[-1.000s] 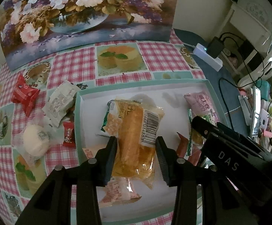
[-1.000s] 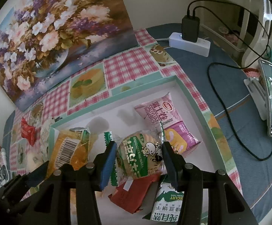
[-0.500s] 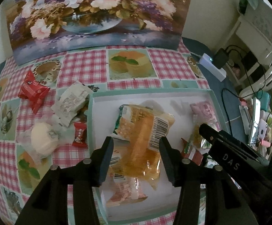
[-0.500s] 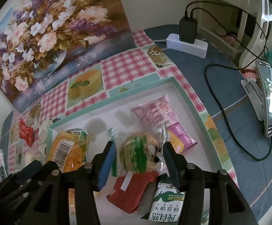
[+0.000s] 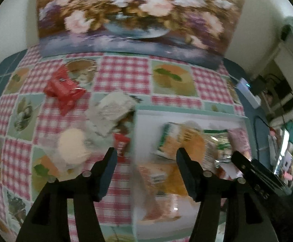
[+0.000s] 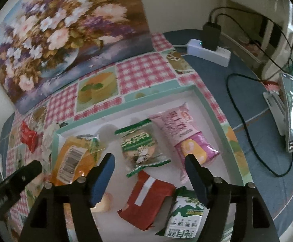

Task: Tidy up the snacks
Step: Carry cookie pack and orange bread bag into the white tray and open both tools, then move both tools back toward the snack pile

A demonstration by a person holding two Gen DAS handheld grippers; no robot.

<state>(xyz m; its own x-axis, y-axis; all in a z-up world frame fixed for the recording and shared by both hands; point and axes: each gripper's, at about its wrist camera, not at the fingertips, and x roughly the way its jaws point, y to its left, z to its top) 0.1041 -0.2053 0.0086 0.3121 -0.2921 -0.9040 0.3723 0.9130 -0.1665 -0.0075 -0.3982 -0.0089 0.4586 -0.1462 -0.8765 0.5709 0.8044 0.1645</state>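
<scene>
Both grippers have let go since a second ago. Then the left gripper (image 5: 146, 163) straddled the orange pack (image 6: 71, 161) and the right gripper (image 6: 149, 164) pinched the green pack (image 6: 140, 147); now both packs lie loose in the tray (image 6: 213, 119). Each gripper's jaws are opening with nothing pressed between the pads. The left view has swung off the tray toward the cloth on its left, and is blurred.

Snacks not yet in the tray all lie left of its left wall: a small red candy (image 5: 121, 144) just beside that wall, a white pack (image 5: 111, 111) behind it, a round bun (image 5: 72, 148) further left, a red pack (image 5: 64, 89) furthest. The left gripper is much the nearer one; the candy sits just ahead of its left finger, long axis running roughly away from the camera. The right gripper hangs over the tray's middle, well apart from these.
</scene>
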